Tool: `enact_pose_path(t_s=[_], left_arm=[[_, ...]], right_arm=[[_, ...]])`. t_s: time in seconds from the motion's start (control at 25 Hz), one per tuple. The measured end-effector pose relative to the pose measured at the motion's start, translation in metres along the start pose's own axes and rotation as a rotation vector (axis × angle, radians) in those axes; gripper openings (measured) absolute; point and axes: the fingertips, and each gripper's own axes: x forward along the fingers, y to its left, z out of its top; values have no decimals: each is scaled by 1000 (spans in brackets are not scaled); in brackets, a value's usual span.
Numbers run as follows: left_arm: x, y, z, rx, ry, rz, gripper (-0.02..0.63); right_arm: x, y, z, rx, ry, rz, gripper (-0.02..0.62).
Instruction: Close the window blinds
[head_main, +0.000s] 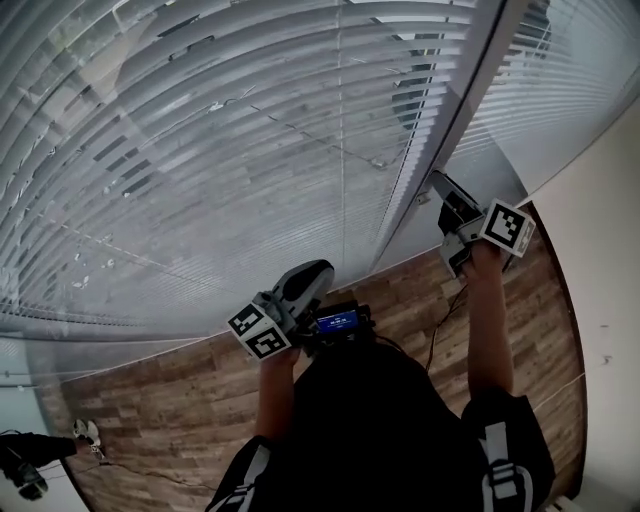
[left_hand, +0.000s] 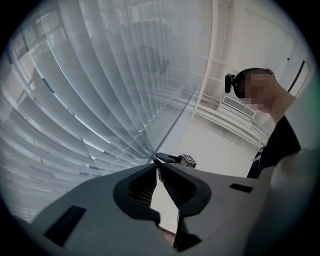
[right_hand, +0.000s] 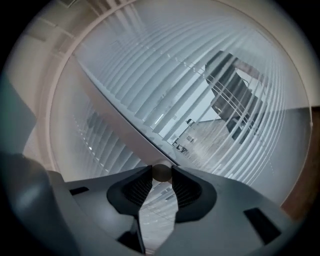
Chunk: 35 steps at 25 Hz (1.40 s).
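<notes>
White slatted window blinds (head_main: 200, 150) fill the view ahead, with a second blind (head_main: 570, 90) to the right of a pale mullion (head_main: 470, 90). My right gripper (head_main: 436, 182) is raised beside that mullion. In the right gripper view its jaws (right_hand: 161, 172) are shut on the round end of the blind's tilt wand (right_hand: 161, 171). Seen from the left gripper view, the thin wand (left_hand: 182, 117) runs down to the right gripper (left_hand: 172, 159). My left gripper (head_main: 318, 272) hangs lower, near my chest, its jaws (left_hand: 159, 167) shut on nothing.
Wood-plank floor (head_main: 180, 400) lies below the window, and a white wall (head_main: 600, 300) stands at the right. A dark object and a white shoe (head_main: 88, 432) sit on the floor at lower left. A thin cable (head_main: 440, 320) hangs by my right arm.
</notes>
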Motion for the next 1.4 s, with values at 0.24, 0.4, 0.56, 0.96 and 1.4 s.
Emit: enact_pose_path(t_s=[0.24, 0.4, 0.56, 0.96, 1.4], left_arm=[[5, -5, 0, 1, 7, -17, 38], [7, -5, -2, 0, 9, -19, 37], [7, -4, -3, -3, 10, -20, 37], [4, -2, -3, -5, 7, 5, 37], [1, 9, -16, -13, 14, -2, 37]], right_arm=[[1, -5, 0, 382, 3, 116, 129], [2, -6, -2, 521, -27, 168, 129], [1, -7, 0, 556, -57, 217, 130], [-16, 8, 4, -377, -67, -40, 166], [-6, 20, -21, -1617, 31, -561, 149]])
